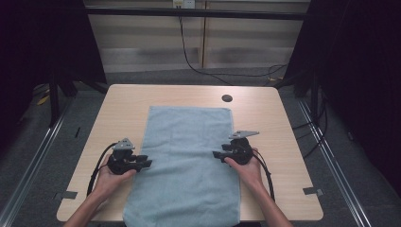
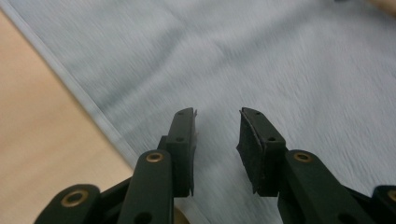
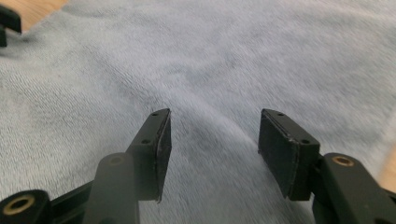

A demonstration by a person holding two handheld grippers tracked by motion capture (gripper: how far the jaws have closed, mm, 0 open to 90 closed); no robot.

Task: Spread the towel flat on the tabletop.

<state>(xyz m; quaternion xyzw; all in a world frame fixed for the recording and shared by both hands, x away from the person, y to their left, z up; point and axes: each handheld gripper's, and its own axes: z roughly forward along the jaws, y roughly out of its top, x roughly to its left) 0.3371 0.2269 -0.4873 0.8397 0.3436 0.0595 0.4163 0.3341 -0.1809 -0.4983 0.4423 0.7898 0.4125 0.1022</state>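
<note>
On the wooden table [image 1: 123, 101], in the high view, a light blue towel [image 1: 187, 156] lies spread flat, its near end at the table's front edge. The left gripper [image 1: 145, 163] and right gripper [image 1: 216, 154] sit at its two long sides. In the left gripper view the jaws stand apart, empty, just inside the hem [image 2: 88, 105]. In the right gripper view the jaws gape over plain cloth. No fold looks made; gripping and folding remain.
</note>
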